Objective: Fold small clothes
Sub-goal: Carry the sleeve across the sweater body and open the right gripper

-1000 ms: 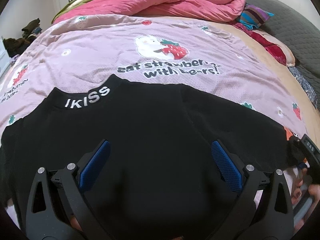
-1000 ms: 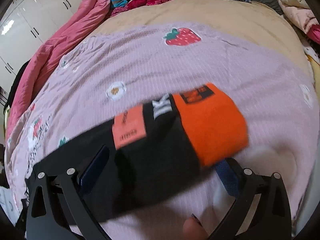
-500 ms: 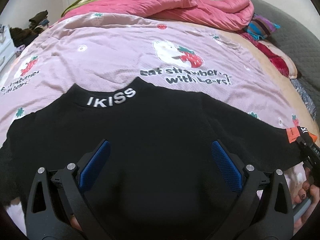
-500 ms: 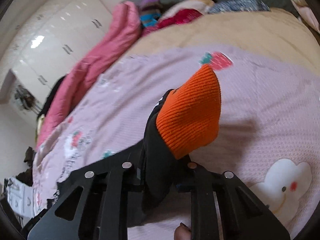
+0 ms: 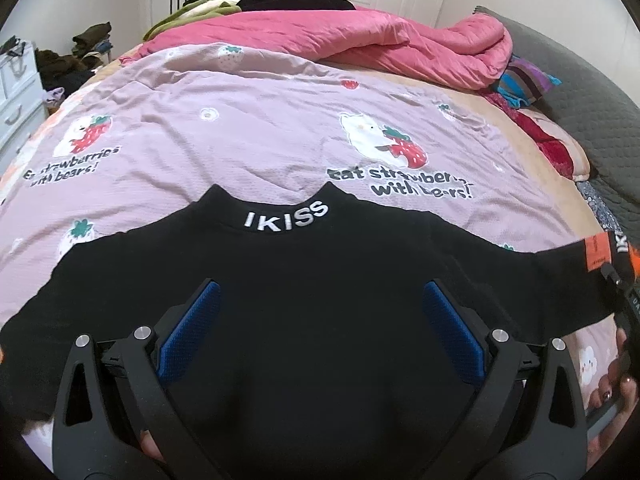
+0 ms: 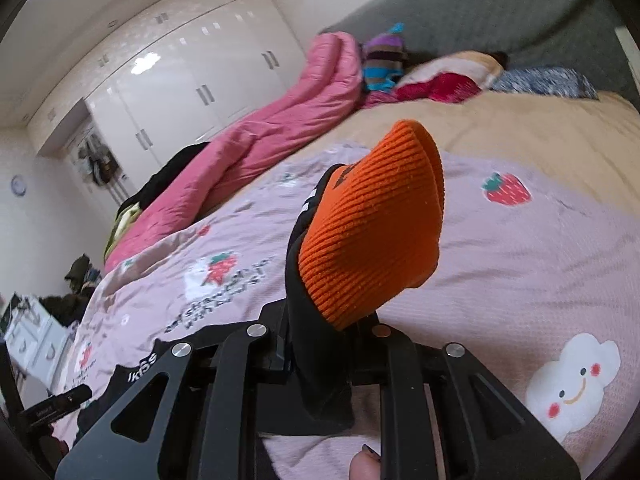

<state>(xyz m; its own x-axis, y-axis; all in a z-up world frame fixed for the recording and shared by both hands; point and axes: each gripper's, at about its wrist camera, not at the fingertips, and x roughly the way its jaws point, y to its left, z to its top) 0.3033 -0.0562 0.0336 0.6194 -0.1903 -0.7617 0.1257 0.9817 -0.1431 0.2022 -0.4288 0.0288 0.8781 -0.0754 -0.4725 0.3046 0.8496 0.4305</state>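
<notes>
A: While the pink sheet carries the black top flat, I'm on fold 1, its sleeve.
B: Jaws?
A: My left gripper hangs wide open above it; my right gripper pinches the orange cuff. Next, I'd carry it across the chest.
</notes>
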